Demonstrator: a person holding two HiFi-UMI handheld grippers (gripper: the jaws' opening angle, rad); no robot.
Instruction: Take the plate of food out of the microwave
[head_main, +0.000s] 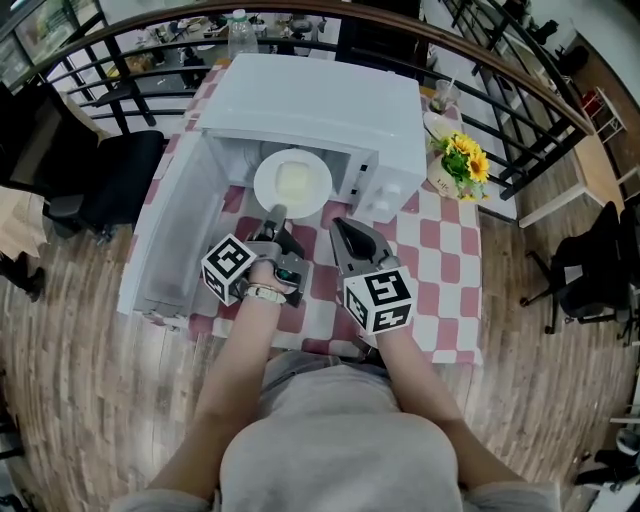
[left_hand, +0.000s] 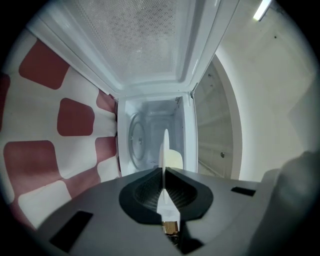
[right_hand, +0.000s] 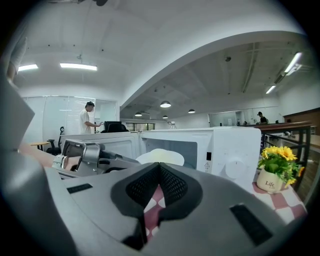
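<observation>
Here, the plate (head_main: 292, 183) is clamped at its rim by the left gripper (head_main: 273, 214).
The right gripper (head_main: 338, 226) is closed, empty, toward the table's (head_main: 440, 262) near edge.

Person: light grey top (head_main: 340, 440), forearms bare, pale band (head_main: 266, 293) on the left wrist. Left tool (head_main: 275, 213) and right tool (head_main: 339, 224): dark grey moulded bodies with black pads (right_hand: 172, 186) (mesh-textured). Each carries a white cube (head_main: 380, 300) printed with black square markers. The left tool shows a teal fitting (head_main: 289, 272).
</observation>
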